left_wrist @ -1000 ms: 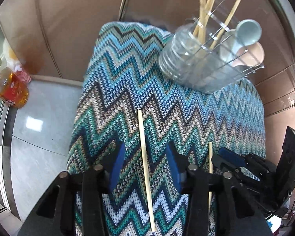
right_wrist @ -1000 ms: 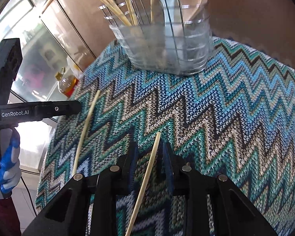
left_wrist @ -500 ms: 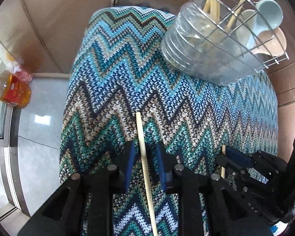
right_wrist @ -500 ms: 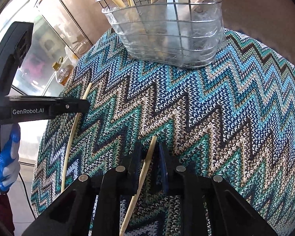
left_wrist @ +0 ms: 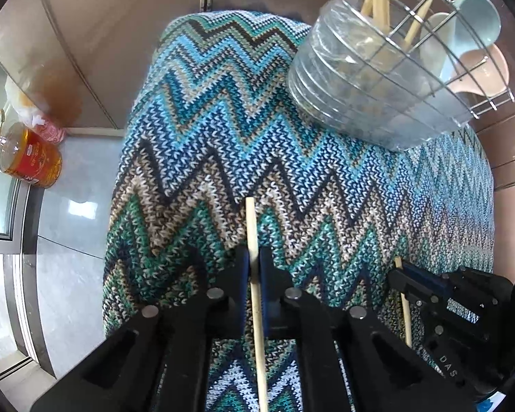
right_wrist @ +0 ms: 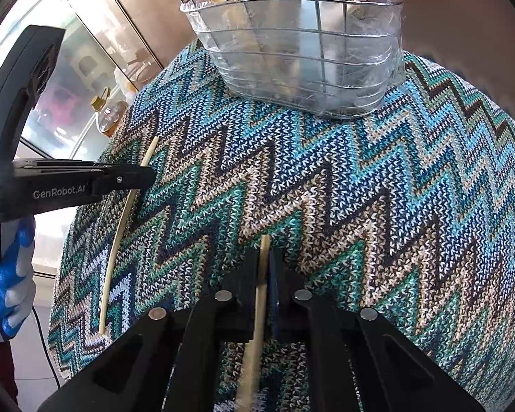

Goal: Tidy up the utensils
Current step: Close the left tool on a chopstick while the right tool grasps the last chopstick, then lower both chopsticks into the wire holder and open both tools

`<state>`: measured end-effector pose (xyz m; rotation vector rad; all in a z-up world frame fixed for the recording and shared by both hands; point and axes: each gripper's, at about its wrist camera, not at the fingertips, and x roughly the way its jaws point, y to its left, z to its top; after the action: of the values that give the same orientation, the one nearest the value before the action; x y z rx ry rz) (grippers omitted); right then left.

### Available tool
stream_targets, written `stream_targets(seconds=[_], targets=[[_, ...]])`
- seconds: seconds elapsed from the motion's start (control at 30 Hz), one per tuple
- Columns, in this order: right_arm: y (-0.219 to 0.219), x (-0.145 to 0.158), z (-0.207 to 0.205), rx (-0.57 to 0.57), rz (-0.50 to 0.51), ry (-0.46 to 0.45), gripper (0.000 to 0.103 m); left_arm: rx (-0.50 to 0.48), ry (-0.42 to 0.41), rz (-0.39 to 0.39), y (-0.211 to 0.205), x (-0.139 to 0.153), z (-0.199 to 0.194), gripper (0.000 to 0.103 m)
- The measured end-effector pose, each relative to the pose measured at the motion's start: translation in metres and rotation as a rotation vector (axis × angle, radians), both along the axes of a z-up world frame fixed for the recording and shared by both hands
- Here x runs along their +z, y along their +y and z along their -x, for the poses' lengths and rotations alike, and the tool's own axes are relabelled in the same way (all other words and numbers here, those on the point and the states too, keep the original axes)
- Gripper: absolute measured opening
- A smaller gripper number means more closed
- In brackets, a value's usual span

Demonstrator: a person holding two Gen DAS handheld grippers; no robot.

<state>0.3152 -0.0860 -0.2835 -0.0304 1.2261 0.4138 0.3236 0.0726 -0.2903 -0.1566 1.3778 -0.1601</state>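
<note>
Two pale wooden chopsticks lie on a zigzag knitted cloth point(left_wrist: 195, 144). My left gripper point(left_wrist: 253, 261) is shut on one chopstick point(left_wrist: 251, 226), which runs back between its fingers. My right gripper point(right_wrist: 265, 261) is shut on the other chopstick point(right_wrist: 264, 250). The left gripper point(right_wrist: 134, 178) and its chopstick point(right_wrist: 120, 226) also show at the left of the right wrist view. The right gripper point(left_wrist: 405, 274) shows at the lower right of the left wrist view. A wire utensil basket point(right_wrist: 302, 68) in a clear tray stands at the far end, holding chopsticks and spoons.
The cloth-covered table drops off at the left to a tiled floor point(left_wrist: 72, 240). An oil bottle point(left_wrist: 27, 158) and a bag stand on the floor by the wall. Brown cabinet panels point(left_wrist: 120, 34) rise behind the table. A blue-gloved hand point(right_wrist: 10, 274) holds the left gripper.
Both grippers have closed: the left went from wide open to shut on its chopstick, the right tightened onto its own. Both moved forward, so the basket looks nearer.
</note>
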Motion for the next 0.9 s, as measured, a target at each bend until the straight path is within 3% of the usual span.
stream_targets(seconds=[0.2,0.6,0.9], targets=[[-0.014,0.017,0.014,-0.004,-0.075,-0.054,0.005,0.020,-0.067,0.030,0.011,0.020,0.021,0.005],[-0.059,0.086,0.084,0.004,-0.292,-0.337,0.005,0.009,-0.248,0.068,0.020,0.078,0.072,0.004],[-0.070,0.177,0.094,-0.017,-0.401,-0.595,0.005,0.009,-0.476,0.164,0.012,0.166,0.076,0.004]])
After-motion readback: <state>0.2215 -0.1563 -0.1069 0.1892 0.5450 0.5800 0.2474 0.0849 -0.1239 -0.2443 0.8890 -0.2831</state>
